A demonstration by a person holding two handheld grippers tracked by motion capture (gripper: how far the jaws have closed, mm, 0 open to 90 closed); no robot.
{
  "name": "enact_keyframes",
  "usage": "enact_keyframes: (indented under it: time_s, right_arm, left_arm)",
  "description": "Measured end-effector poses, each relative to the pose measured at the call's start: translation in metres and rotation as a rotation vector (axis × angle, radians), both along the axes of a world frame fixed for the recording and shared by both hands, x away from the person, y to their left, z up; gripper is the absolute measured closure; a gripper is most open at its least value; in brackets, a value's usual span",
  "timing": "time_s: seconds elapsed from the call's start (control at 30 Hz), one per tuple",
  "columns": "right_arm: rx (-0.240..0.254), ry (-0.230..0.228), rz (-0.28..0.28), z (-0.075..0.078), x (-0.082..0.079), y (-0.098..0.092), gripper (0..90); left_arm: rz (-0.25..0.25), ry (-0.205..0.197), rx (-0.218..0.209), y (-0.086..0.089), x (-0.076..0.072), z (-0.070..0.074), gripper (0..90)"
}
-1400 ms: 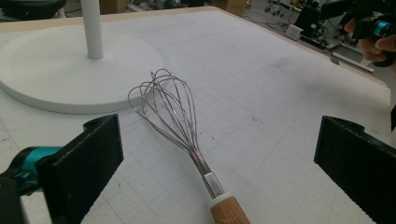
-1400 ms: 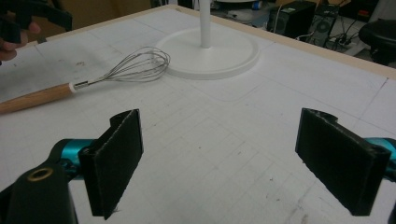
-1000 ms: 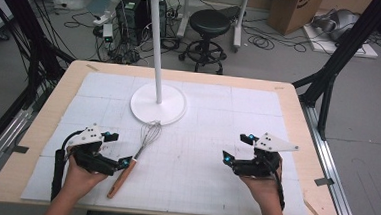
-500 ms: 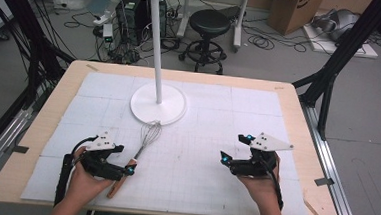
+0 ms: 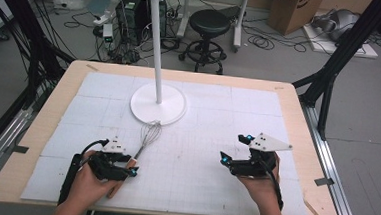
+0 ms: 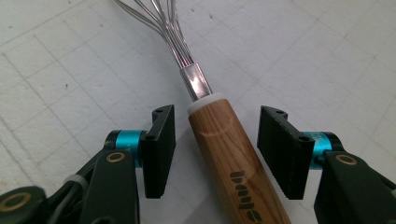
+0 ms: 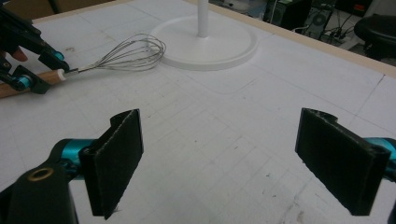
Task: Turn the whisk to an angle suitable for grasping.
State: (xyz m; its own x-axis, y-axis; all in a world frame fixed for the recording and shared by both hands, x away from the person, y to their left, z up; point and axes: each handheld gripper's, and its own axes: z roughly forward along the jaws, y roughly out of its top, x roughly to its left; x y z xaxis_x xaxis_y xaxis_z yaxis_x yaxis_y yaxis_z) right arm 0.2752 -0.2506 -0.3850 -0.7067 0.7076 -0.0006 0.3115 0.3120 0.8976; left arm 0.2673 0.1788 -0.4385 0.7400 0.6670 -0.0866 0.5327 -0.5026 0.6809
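Two jaws of the left gripper (image 6: 212,144) now straddle the whisk (image 6: 233,158) handle, apart, not clamped.
Since a second ago it advanced over the handle at lower left; right gripper (image 5: 232,162) rests open, lower right, unchanged; grasp appears imminent.

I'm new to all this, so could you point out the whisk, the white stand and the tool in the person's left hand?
whisk (image 6: 233,158): left gripper view, on its wooden handle.
white stand (image 5: 151,107): high view, on its round base.
left tool (image 6: 215,154): left gripper view, midway between its open jaws.
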Motion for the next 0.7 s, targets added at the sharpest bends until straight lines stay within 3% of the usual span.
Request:
enact_keyframes:
  time_s: [0.03,0.1,0.37,0.57,0.7]
  right_arm:
    - [0.000,0.000,0.000,0.0000,0.0000,0.0000,14.3]
    - [0.000,-0.003,0.000,0.0001,0.0002,-0.0002,14.3]
    - [-0.014,-0.004,0.006,-0.0005,0.0003,0.0020,14.5]
    - [-0.015,-0.007,0.003,0.0002,0.0000,0.0014,14.5]
    - [-0.020,-0.005,0.005,0.0015,-0.0009,0.0030,14.5]
  left_arm:
    - [-0.002,-0.004,0.014,-0.0011,-0.0009,0.0004,47.6]
    - [-0.011,-0.008,0.021,-0.0023,-0.0020,0.0013,55.7]
    - [-0.009,-0.027,0.061,-0.0068,-0.0038,0.0027,60.4]
    - [-0.050,-0.032,0.068,-0.0067,-0.0030,0.0033,65.1]
    - [-0.067,-0.014,0.075,-0.0064,0.0007,0.0050,66.9]
